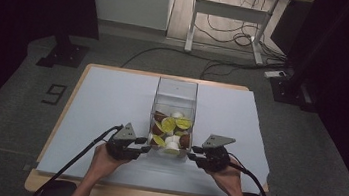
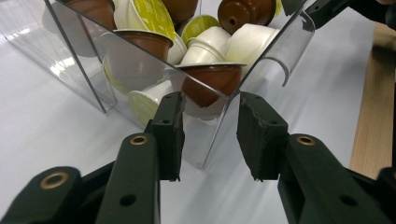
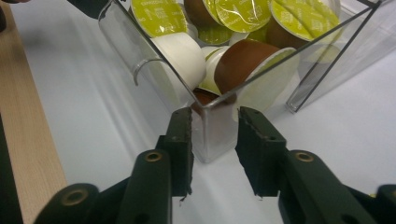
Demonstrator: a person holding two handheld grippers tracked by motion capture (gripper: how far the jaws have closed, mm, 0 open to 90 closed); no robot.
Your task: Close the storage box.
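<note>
Gripping item: clear acrylic box (image 1: pixel 175 98) w/ coffee capsules (image 1: pixel 171 128), table (image 1: pixel 111 100) centre. Left gripper (image 1: pixel 142 144) at box's 8 o'clock corner, right gripper (image 1: pixel 197 153) at 4 o'clock. Fingers (image 2: pixel 170 133) of each straddle a near corner, narrowed, prob. not yet pinching. Advice: close both evenly, seat pads flat on walls, lift level so capsules stay in.

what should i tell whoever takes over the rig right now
Left claw: jaws astride the near left corner of the clear box, a gap showing at the right pad; not clamped.
Right claw: jaws astride the near right corner, close to the walls; contact unclear.
The box stands mid-table on the white sheet, part full of coffee capsules.
Done: both claws placed at the corners.
Left: probably close on the walls, then lift or shift the box.
</note>
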